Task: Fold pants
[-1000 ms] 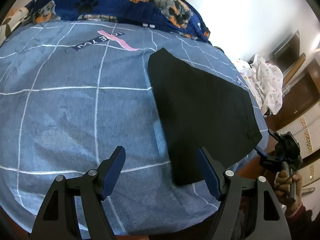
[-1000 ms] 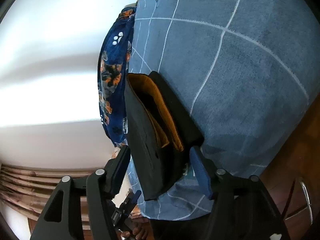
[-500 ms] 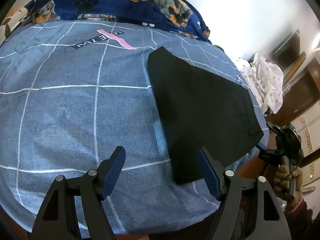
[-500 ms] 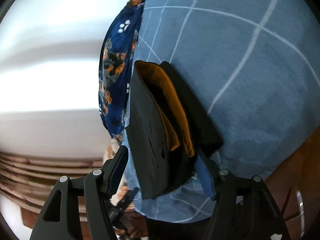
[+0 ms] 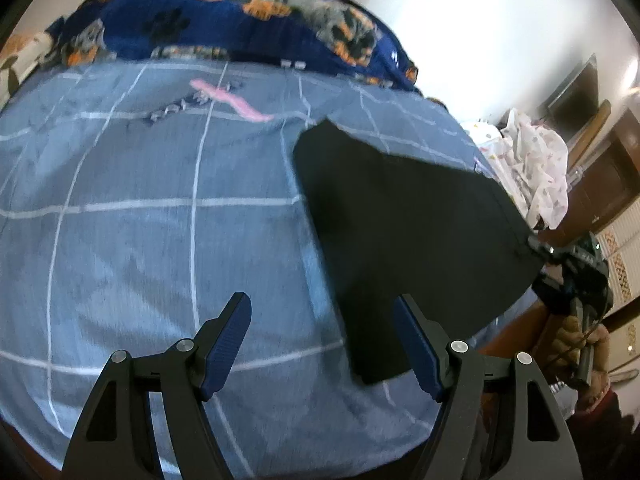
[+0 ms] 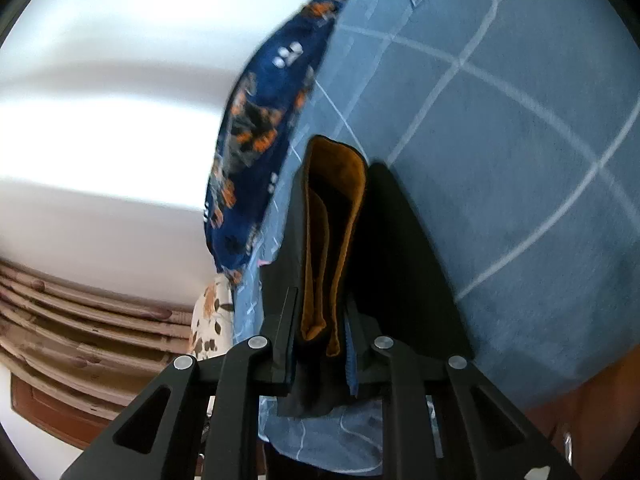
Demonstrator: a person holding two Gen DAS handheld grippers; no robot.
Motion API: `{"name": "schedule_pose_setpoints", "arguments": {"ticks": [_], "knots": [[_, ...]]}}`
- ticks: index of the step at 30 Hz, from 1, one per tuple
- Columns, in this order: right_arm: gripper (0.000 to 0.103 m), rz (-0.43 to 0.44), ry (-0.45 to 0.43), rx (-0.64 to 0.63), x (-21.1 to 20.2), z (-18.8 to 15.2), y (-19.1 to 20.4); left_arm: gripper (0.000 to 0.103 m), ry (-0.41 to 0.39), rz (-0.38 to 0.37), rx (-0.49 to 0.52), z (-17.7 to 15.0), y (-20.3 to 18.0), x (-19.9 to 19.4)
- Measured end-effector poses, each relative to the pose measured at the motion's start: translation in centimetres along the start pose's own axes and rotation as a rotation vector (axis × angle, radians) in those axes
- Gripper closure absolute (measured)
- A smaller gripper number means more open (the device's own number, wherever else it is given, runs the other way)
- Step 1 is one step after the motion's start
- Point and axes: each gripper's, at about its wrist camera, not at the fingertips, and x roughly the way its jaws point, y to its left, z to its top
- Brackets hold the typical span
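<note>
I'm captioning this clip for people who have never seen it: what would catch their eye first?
The black pants lie flat on the blue checked bedspread, right of the middle in the left wrist view. Up close, the right gripper has just closed its fingers on the waistband, showing an orange lining. A dark blue blanket with orange animal prints is heaped along the bed's far edge.

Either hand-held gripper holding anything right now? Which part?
Right hand-held gripper has just closed on the pants, clamped at the open edge showing orange lining. Left hand-held gripper is open, holding nothing.
</note>
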Motion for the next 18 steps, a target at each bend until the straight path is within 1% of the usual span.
{"name": "schedule_pose_setpoints", "arguments": {"ticks": [2, 5, 7, 12, 14, 17, 18], "knots": [[0.085, -0.021, -0.005, 0.03, -0.4, 0.1, -1.5, 0.027, 0.002, -0.004, 0.0, 0.4, -0.1, 0.5], [0.085, -0.021, 0.035, 0.122, 0.5, -0.7, -4.5, 0.027, 0.023, -0.012, -0.006, 0.5, -0.2, 1.6], [0.085, 0.011, 0.035, 0.166, 0.5, -0.9, -5.7, 0.027, 0.038, -0.018, -0.005, 0.3, -0.4, 2.1], [0.083, -0.048, 0.043, 0.081, 0.7, -0.6, -4.2, 0.027, 0.066, -0.061, 0.006, 0.3, -0.5, 3.1], [0.08, -0.054, 0.049, 0.062, 0.8, -0.4, -3.8, 0.027, 0.085, -0.073, 0.017, 0.3, -0.5, 3.6], [0.078, -0.054, 0.047, 0.038, 0.8, 0.1, -3.2, 0.027, 0.116, -0.111, 0.034, 0.5, -0.5, 4.5], [0.077, -0.066, 0.042, 0.016, 0.6, 0.3, -2.9, 0.027, 0.127, -0.123, 0.032, 0.6, -0.4, 4.8]]}}
